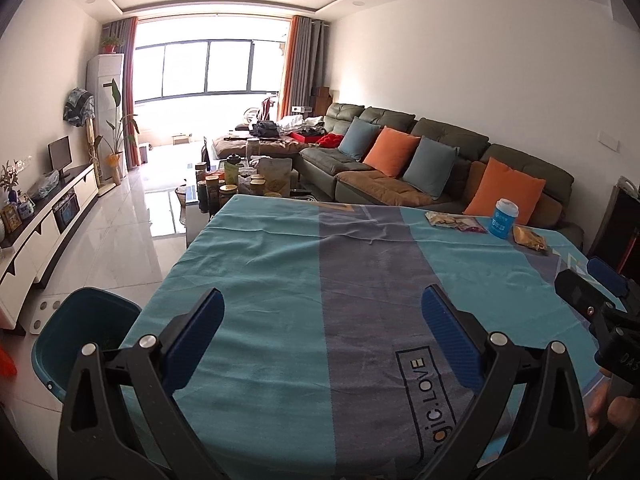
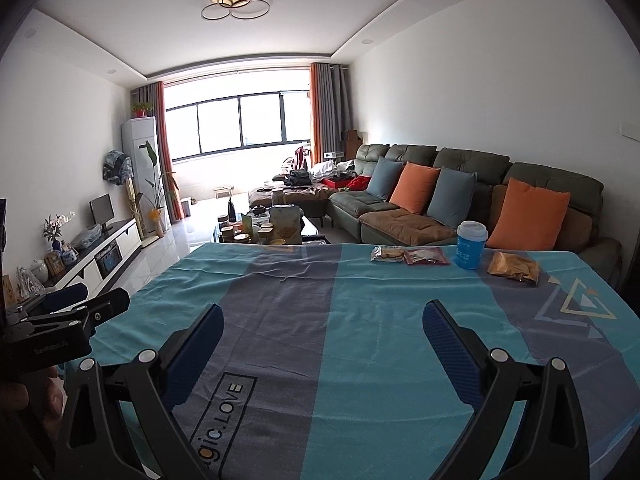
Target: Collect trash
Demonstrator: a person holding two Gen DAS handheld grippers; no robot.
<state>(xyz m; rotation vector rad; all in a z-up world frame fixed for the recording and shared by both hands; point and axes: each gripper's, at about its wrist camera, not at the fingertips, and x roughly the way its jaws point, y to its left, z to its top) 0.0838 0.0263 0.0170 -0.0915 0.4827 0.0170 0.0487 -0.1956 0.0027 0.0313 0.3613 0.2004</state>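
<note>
Left gripper (image 1: 322,312): blue-padded fingers (image 1: 452,340) spread wide apart, holding nothing, poised above the near part of a table covered by a teal-and-grey cloth (image 1: 280,280) printed ".LOVE". Right gripper (image 2: 322,328): fingers (image 2: 450,352) likewise wide apart and empty, above the same cloth.

In the right wrist view, the trash lies in a row at about 1 o'clock, along the far edge of the table: a clear snack wrapper (image 2: 387,254), a red-edged packet (image 2: 426,256) touching it, a blue cup with white lid (image 2: 471,245) standing upright just beside, and a crumpled yellow-brown bag (image 2: 514,267) at the right end. All are well apart from both grippers.

In the left wrist view, a teal bin (image 1: 82,332) stands on the floor at 9 o'clock, beside the table's left edge. Beyond the table, at 2 o'clock, a green sofa (image 2: 460,168) carries orange and blue cushions.
</note>
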